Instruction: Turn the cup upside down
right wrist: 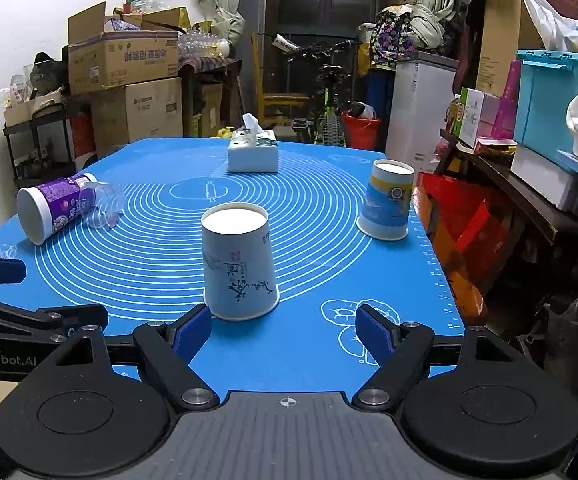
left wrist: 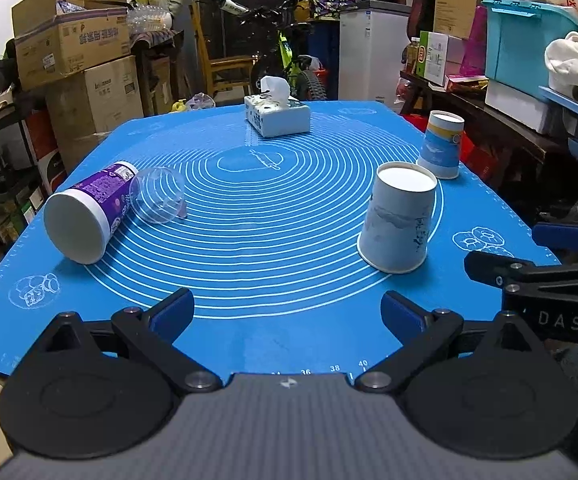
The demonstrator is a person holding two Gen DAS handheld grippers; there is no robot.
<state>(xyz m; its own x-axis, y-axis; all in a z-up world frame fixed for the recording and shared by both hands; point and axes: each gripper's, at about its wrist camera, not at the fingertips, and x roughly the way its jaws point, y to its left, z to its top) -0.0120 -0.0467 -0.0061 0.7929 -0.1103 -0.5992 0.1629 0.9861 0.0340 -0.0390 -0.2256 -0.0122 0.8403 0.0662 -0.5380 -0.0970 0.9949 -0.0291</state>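
A white paper cup point(left wrist: 399, 216) point(right wrist: 239, 264) with ink drawings stands upside down on the blue mat point(left wrist: 273, 216) point(right wrist: 161, 240). A blue-and-yellow paper cup point(left wrist: 441, 144) point(right wrist: 387, 200) stands upside down farther right. A purple cup point(left wrist: 89, 212) point(right wrist: 55, 206) lies on its side at the left, with a clear plastic lid point(left wrist: 159, 196) point(right wrist: 103, 206) against it. My left gripper point(left wrist: 287, 314) is open and empty, left of the white cup. My right gripper point(right wrist: 285, 330) is open and empty, just in front of the white cup.
A tissue box point(left wrist: 277, 114) point(right wrist: 253, 154) sits at the mat's far middle. Cardboard boxes point(right wrist: 125, 60) stand at the back left. A bicycle point(left wrist: 289, 52) and a white cabinet point(right wrist: 421, 108) stand behind the table. Shelves with bins point(right wrist: 549, 92) run along the right edge.
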